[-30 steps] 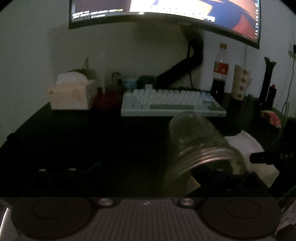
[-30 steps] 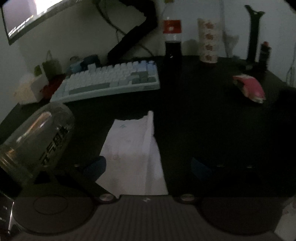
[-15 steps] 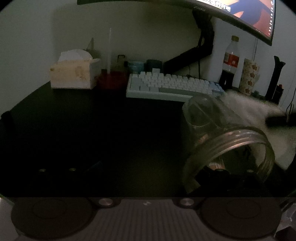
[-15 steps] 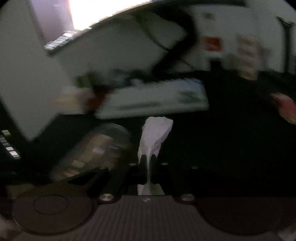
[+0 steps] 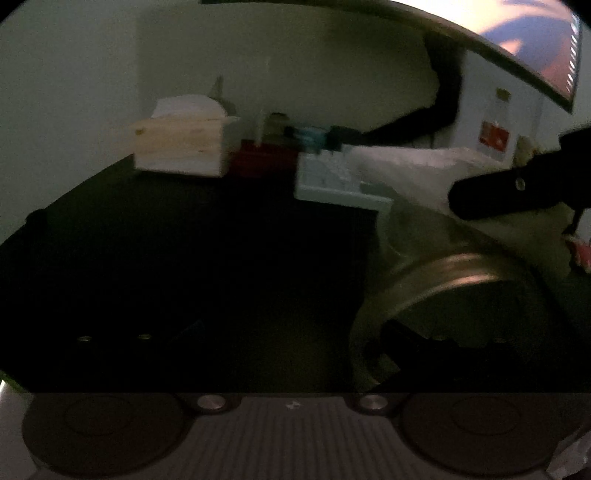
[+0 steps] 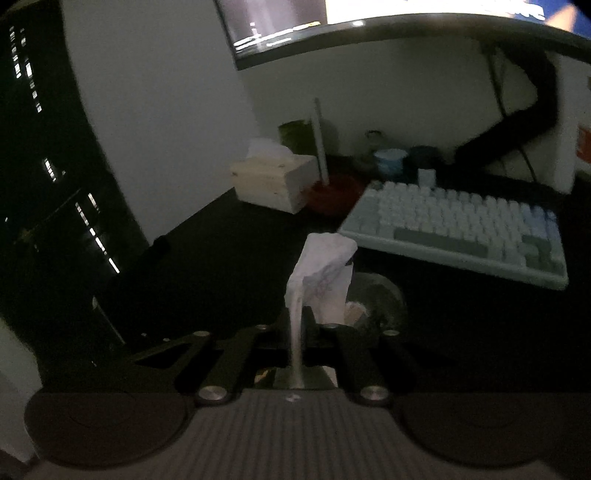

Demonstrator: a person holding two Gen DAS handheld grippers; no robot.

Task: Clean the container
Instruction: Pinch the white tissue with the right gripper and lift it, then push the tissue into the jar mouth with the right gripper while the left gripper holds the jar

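Note:
A clear glass jar (image 5: 443, 280) with a threaded mouth lies tilted at the right of the left wrist view, mouth toward the camera. My left gripper (image 5: 291, 338) is open, its fingers wide apart. Its right finger (image 5: 469, 343) sits inside the jar's mouth, so the jar hangs on it. A white tissue (image 5: 402, 170) drapes over the jar's far end, beside the black tip of my right gripper (image 5: 491, 195). In the right wrist view my right gripper (image 6: 297, 328) is shut on the crumpled tissue (image 6: 321, 262), which touches the jar (image 6: 384, 295) just behind it.
A pale keyboard (image 6: 461, 229) lies across the dark desk (image 5: 184, 258) behind the jar. A wooden tissue box (image 6: 273, 181) stands at the back left beside a red item (image 6: 332, 192) and small cups (image 6: 388, 158). A curved monitor (image 6: 369, 22) hangs overhead.
My right gripper has shut on the tissue, lifted it off the desk and carried it left to the jar. The jar on my left gripper has come closer and turned its mouth toward the camera.

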